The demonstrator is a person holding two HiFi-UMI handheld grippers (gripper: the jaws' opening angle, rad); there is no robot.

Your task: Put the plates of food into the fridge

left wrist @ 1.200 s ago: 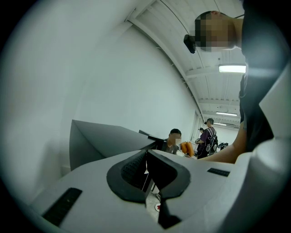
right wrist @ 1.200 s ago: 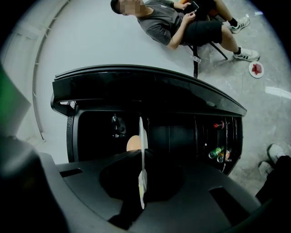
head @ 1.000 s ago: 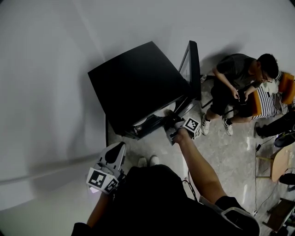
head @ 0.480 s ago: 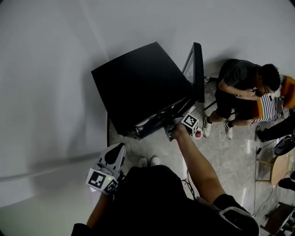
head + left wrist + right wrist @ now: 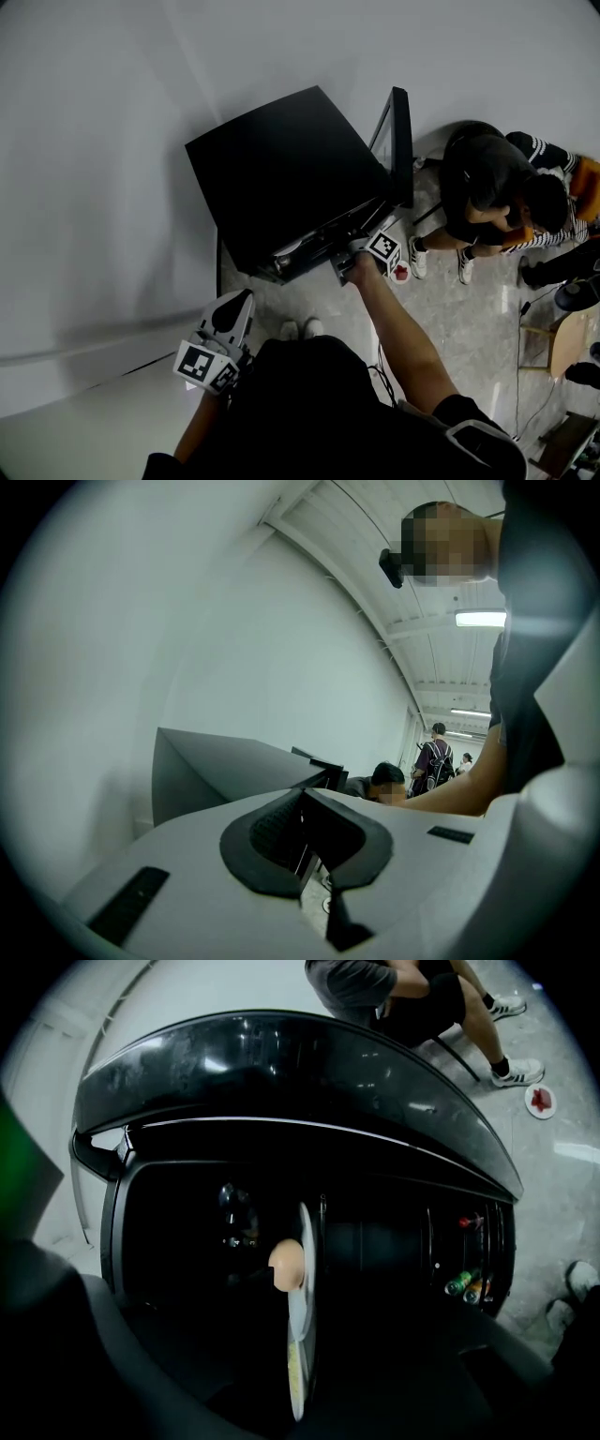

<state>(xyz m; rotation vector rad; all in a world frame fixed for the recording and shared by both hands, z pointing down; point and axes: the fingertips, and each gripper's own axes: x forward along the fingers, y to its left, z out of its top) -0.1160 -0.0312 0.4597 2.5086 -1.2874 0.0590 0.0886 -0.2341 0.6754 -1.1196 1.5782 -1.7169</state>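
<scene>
A white plate of food [image 5: 298, 1335] rests inside the black fridge [image 5: 281, 169] between the right gripper's [image 5: 349, 262] just-opened, spread fingers, the left gripper's [image 5: 225, 330] pressed together empty; a skewed withdrawal could snag its rim and spill it.

White plate [image 5: 302, 1335] with pale round food [image 5: 286, 1265] inside black fridge [image 5: 281, 169]; fridge door [image 5: 400, 141] open

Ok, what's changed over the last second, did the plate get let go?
Yes. The right gripper has just been opening its jaws and no longer presses the plate, which lies between them inside the fridge with egg-shaped food on it. The seated person beside the fridge has bent forward. The left gripper stayed shut and held back; the fridge door stayed open.
</scene>
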